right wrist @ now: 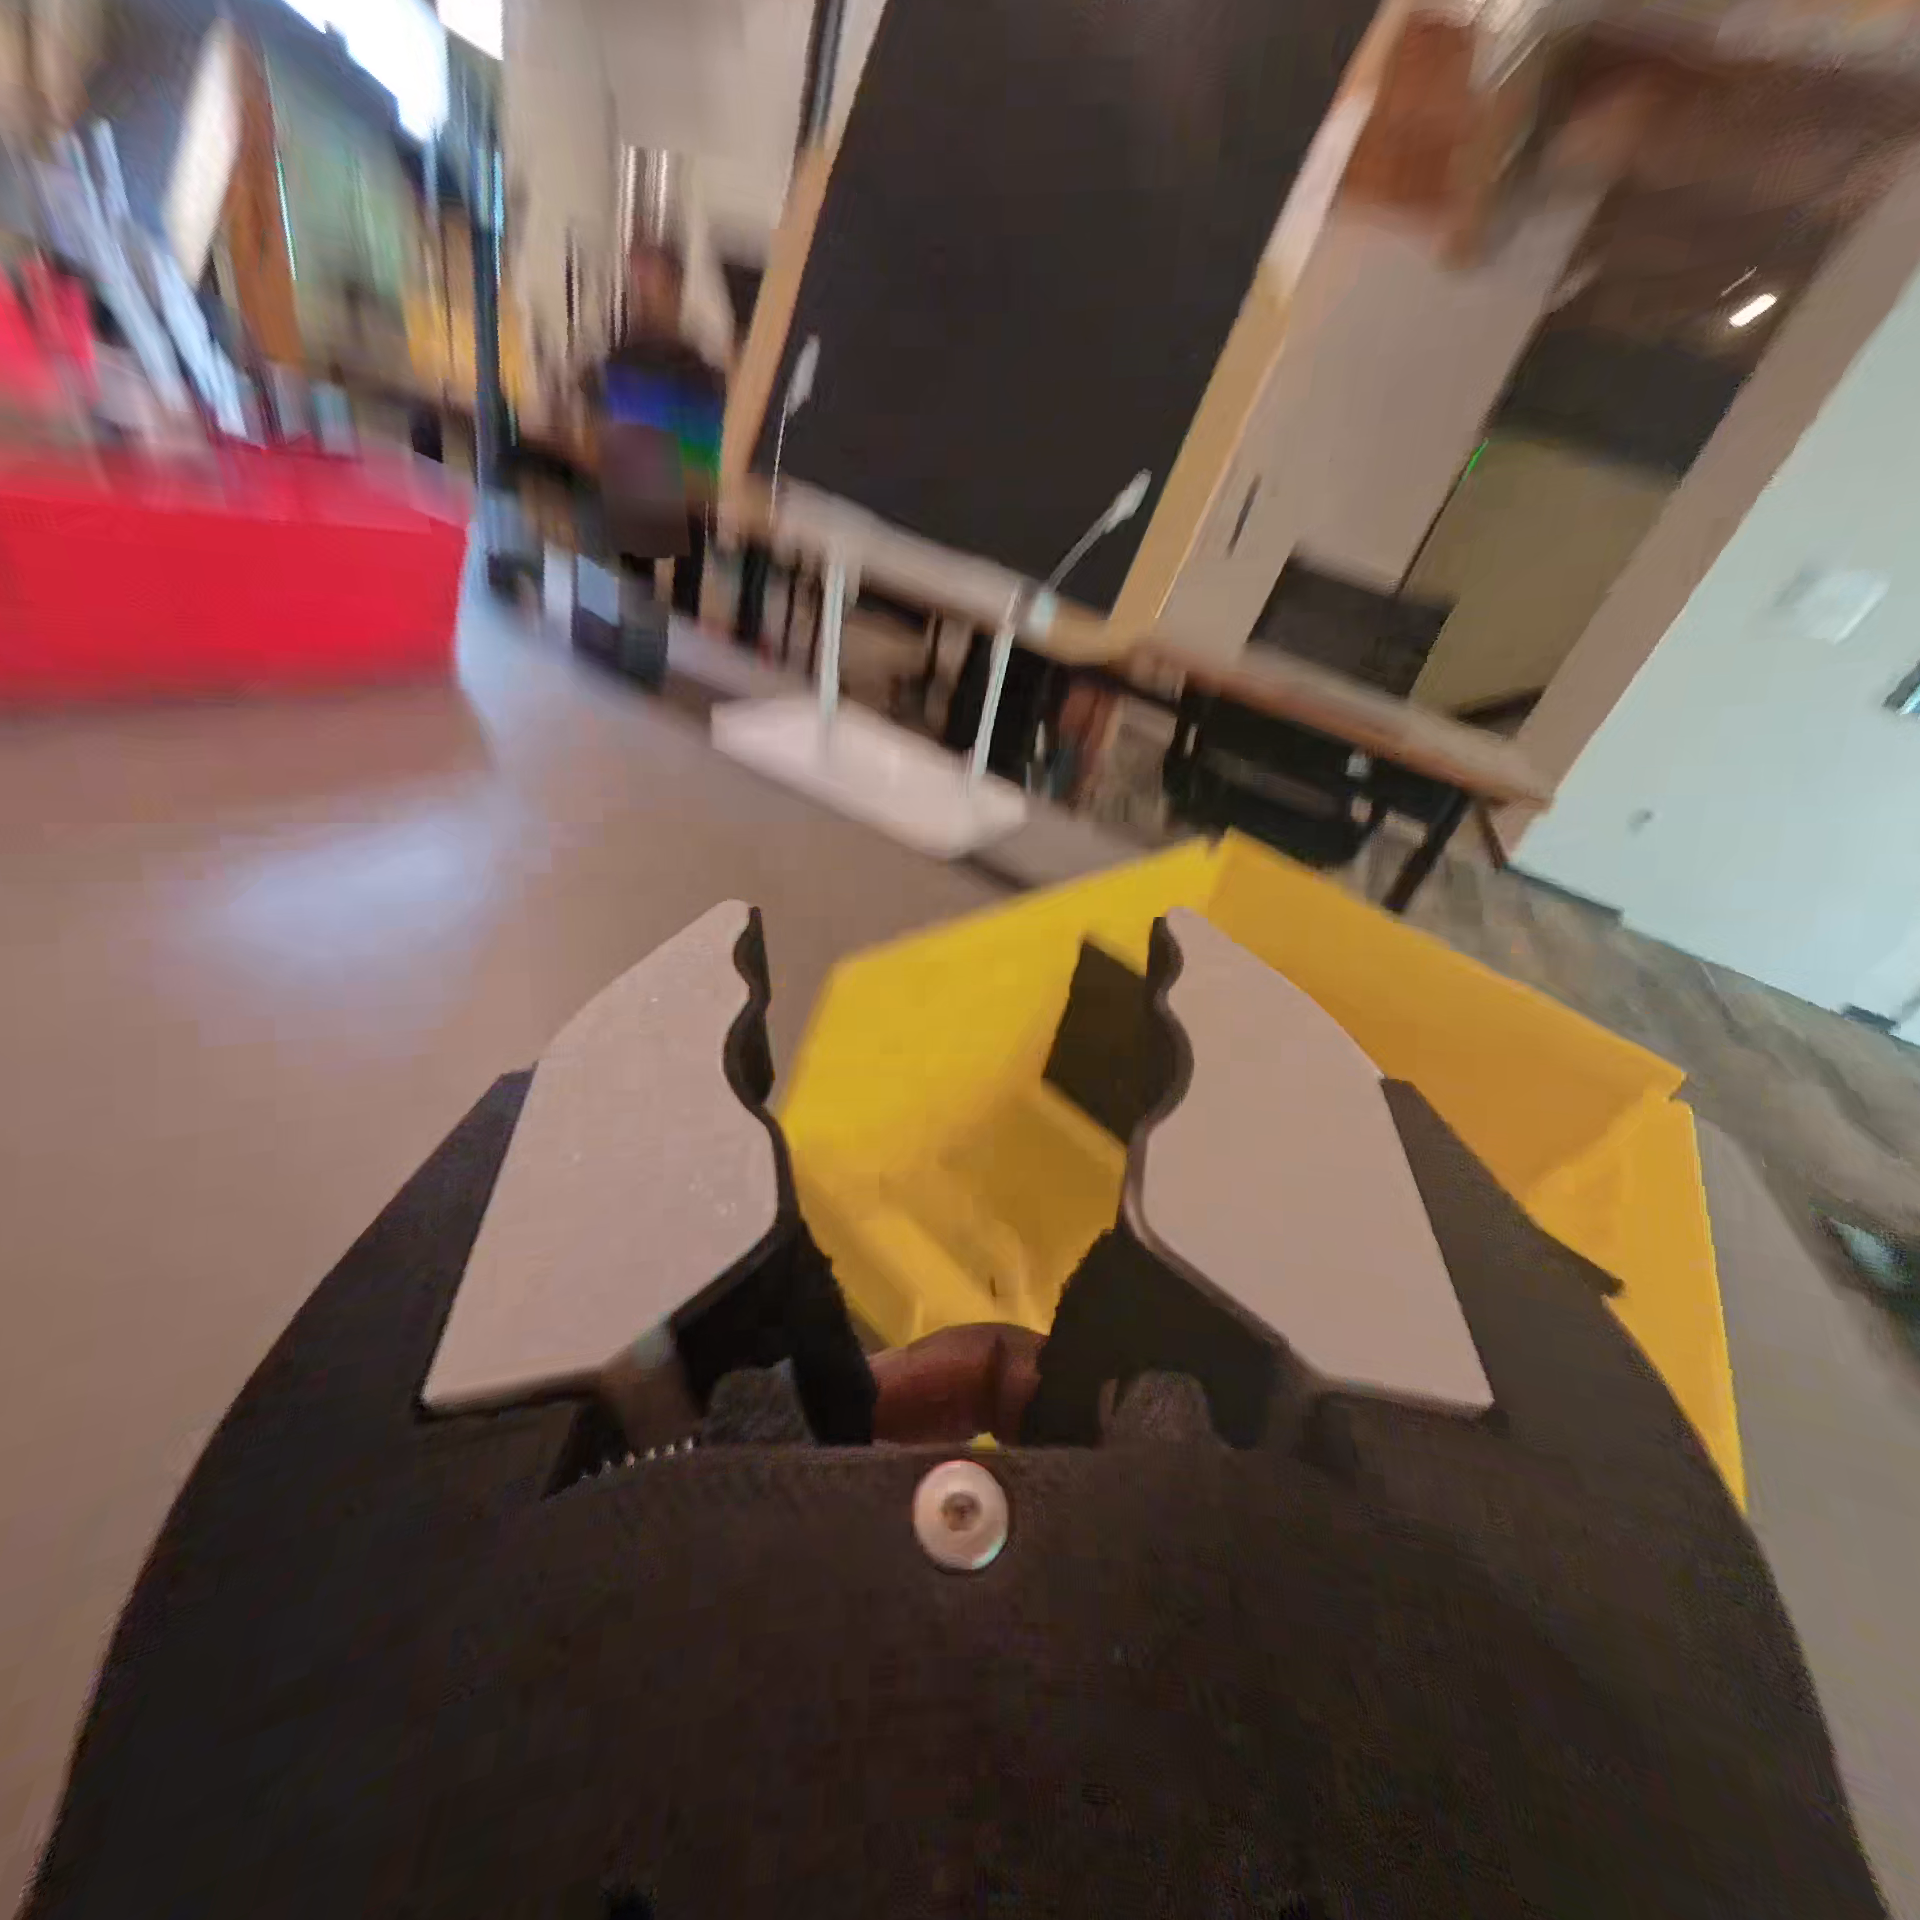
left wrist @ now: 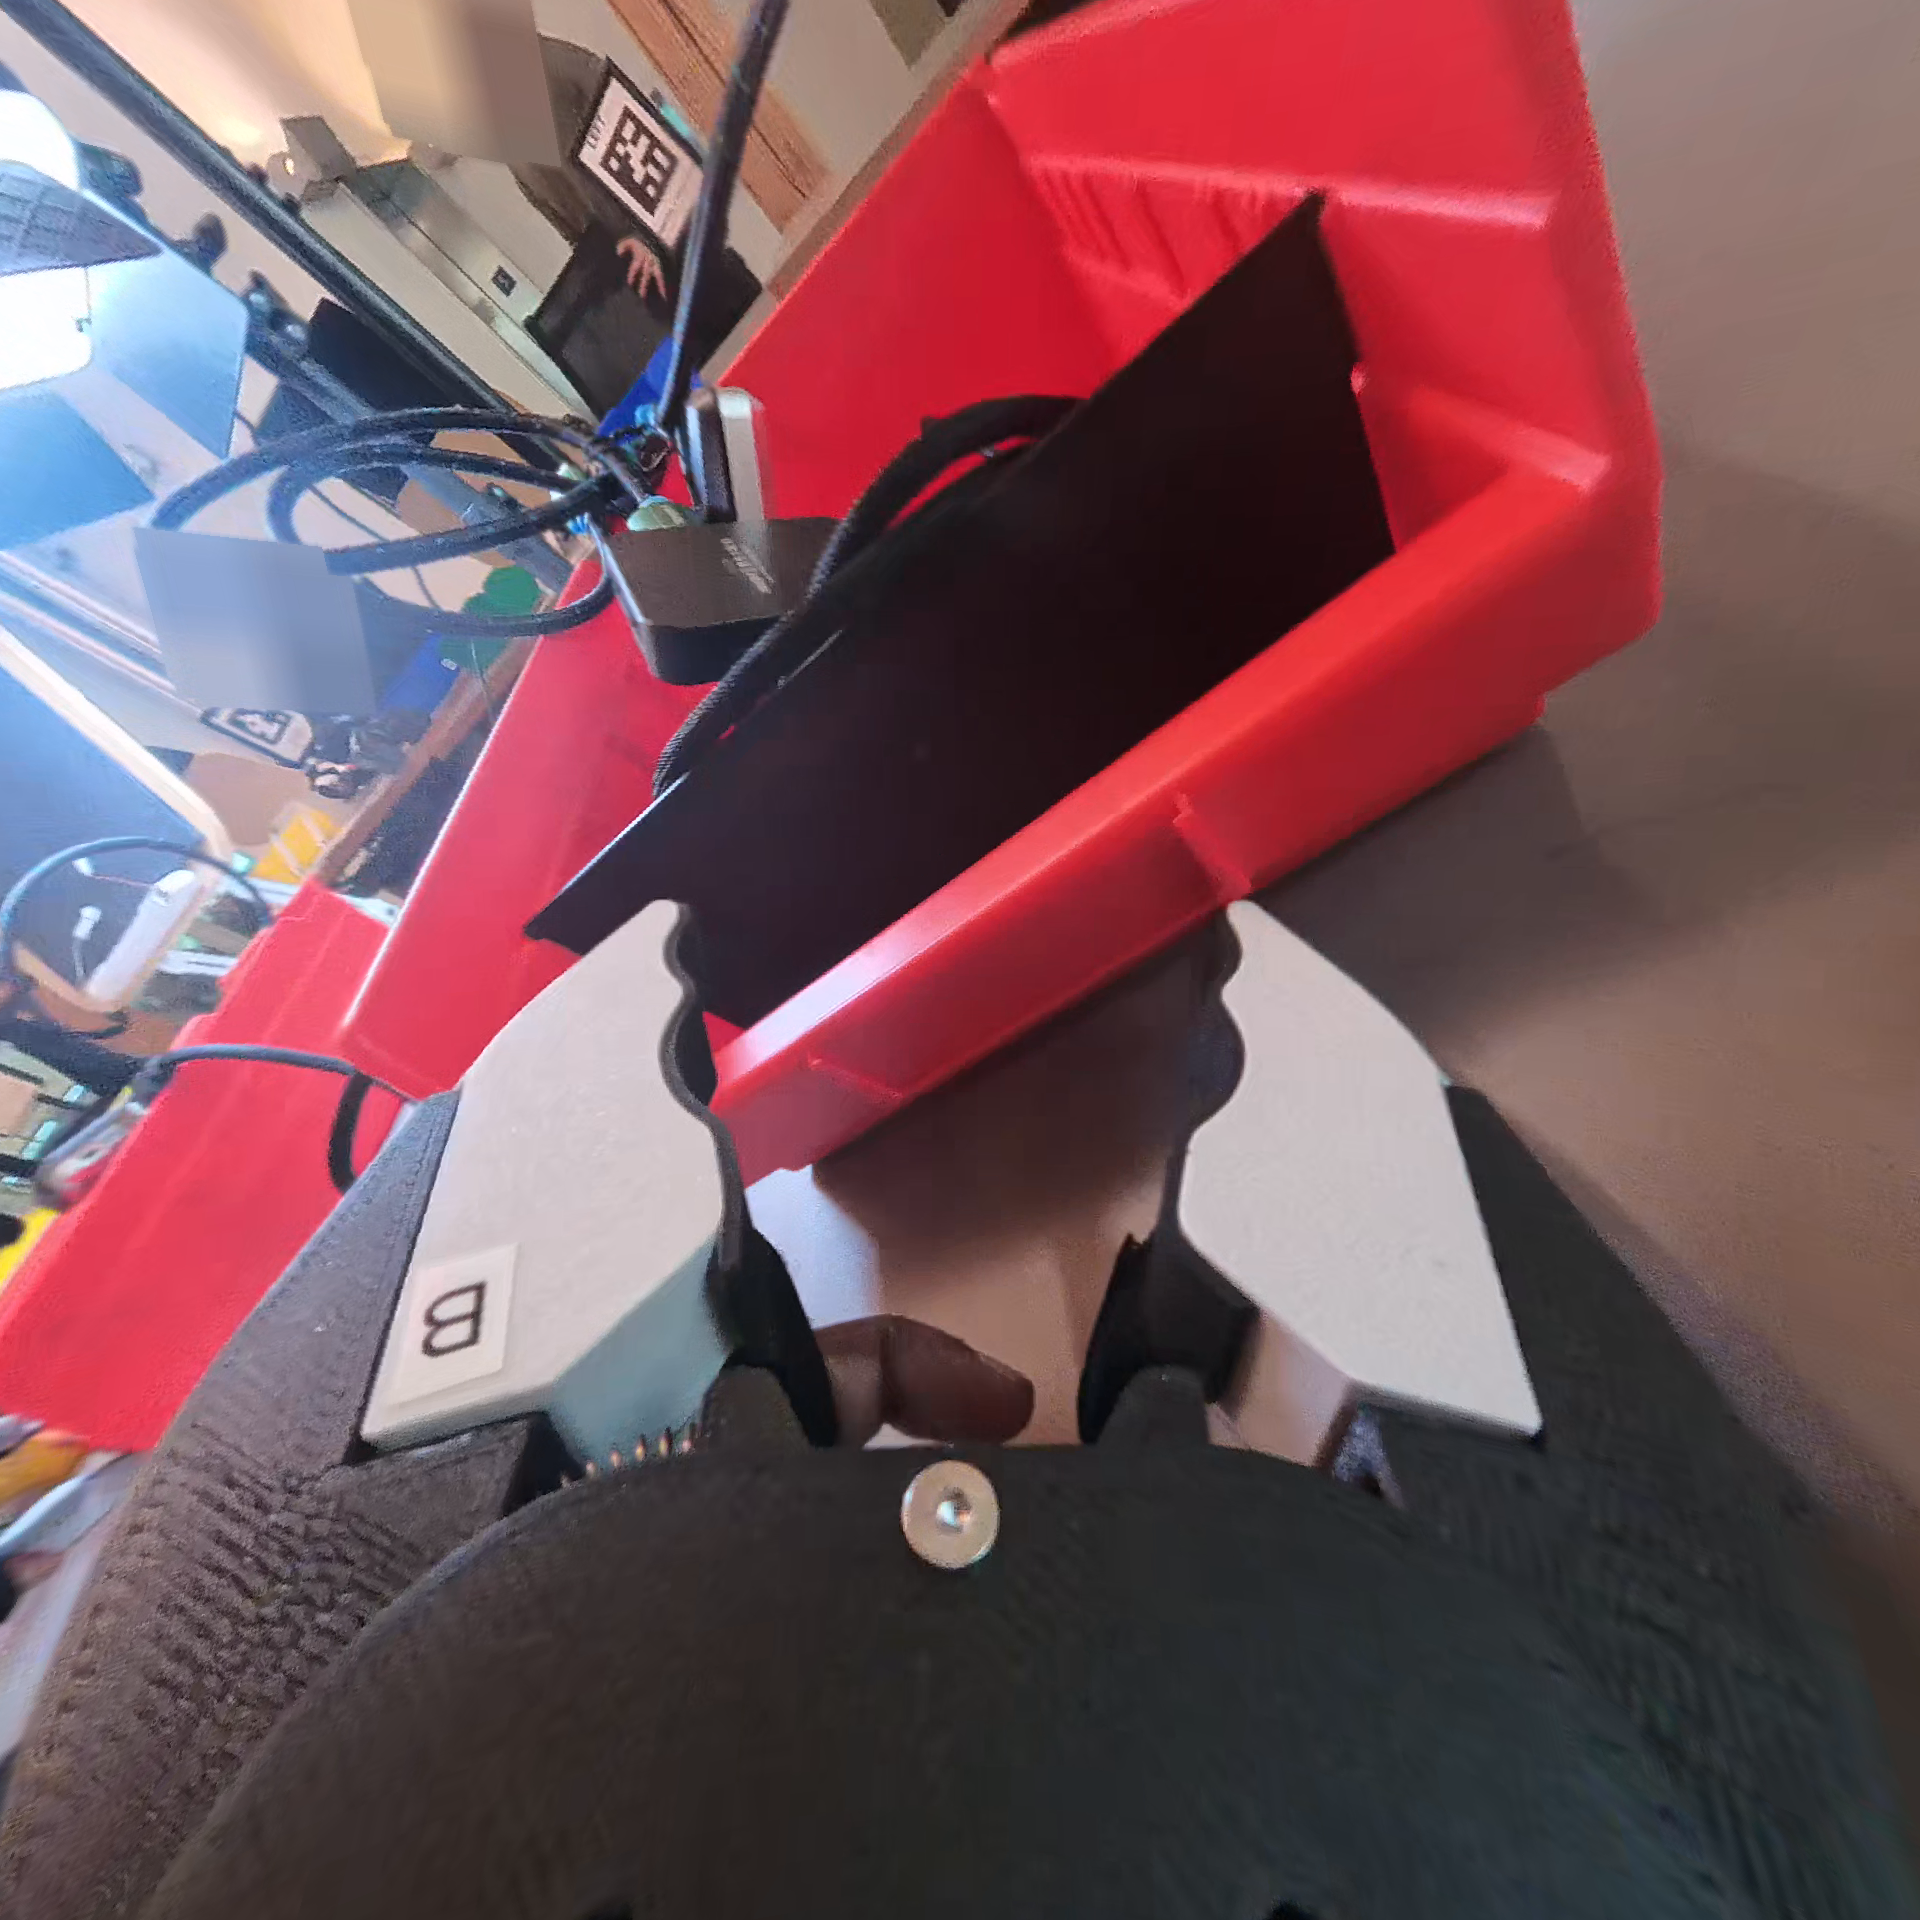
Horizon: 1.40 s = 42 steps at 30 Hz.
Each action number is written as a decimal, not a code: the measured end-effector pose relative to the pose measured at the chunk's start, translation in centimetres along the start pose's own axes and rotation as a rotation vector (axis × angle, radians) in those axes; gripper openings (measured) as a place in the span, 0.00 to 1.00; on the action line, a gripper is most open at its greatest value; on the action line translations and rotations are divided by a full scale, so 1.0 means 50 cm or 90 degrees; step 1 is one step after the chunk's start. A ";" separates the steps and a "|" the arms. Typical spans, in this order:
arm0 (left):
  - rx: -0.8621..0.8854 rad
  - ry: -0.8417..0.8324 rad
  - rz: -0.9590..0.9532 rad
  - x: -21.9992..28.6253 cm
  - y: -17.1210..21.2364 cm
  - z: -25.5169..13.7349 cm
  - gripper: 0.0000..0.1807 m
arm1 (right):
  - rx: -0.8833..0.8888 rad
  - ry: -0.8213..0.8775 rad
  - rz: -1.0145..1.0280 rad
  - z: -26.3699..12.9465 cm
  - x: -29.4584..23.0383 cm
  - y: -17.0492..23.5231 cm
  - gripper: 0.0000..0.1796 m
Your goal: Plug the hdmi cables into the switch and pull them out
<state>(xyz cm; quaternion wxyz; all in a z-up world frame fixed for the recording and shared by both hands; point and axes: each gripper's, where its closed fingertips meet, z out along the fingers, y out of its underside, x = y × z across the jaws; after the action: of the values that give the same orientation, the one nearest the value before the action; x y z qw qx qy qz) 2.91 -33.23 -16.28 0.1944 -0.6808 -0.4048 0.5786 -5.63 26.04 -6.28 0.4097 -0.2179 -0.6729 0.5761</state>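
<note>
Left tool [left wrist: 951,935] empty, agape; red bin [left wrist: 1195,831] holds switch [left wrist: 717,592], cables [left wrist: 436,488]

Glossy red plastic bin [left wrist: 1195,883]; matt yellow plastic bin [right wrist: 1455,1039].

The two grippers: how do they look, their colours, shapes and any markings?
Both are built alike. The left gripper and the right gripper each have a rough black plastic body, one silver screw at the middle, and two pale grey fingers with black wavy inner edges. The left gripper also carries a white sticker with a black letter on one finger. No cables or sleeves show on them.
</note>
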 end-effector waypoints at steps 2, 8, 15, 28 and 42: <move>0.015 0.003 -0.035 -0.007 -0.003 -0.014 0.51 | 0.155 0.060 0.128 -0.029 0.051 -0.062 0.42; 0.053 0.122 -0.294 -0.029 -0.008 -0.079 0.50 | 0.429 0.355 0.560 -0.154 0.248 -0.024 0.57; 0.247 0.106 -0.668 -0.146 -0.116 -0.144 0.51 | 0.331 0.327 0.410 -0.087 0.195 -0.055 0.81; 0.216 0.144 -0.589 -0.204 -0.241 -0.029 0.58 | 0.344 0.128 0.427 -0.022 0.094 -0.110 0.81; -0.175 0.389 -0.631 -0.095 -0.102 0.162 0.34 | 0.425 0.114 0.474 -0.047 0.104 -0.130 0.70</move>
<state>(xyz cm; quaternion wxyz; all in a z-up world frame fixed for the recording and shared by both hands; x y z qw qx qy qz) -6.44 -35.52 -11.63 0.4588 -0.5651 -0.6714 0.1390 -5.54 29.86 1.50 0.2803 -0.3487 -0.2910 0.8457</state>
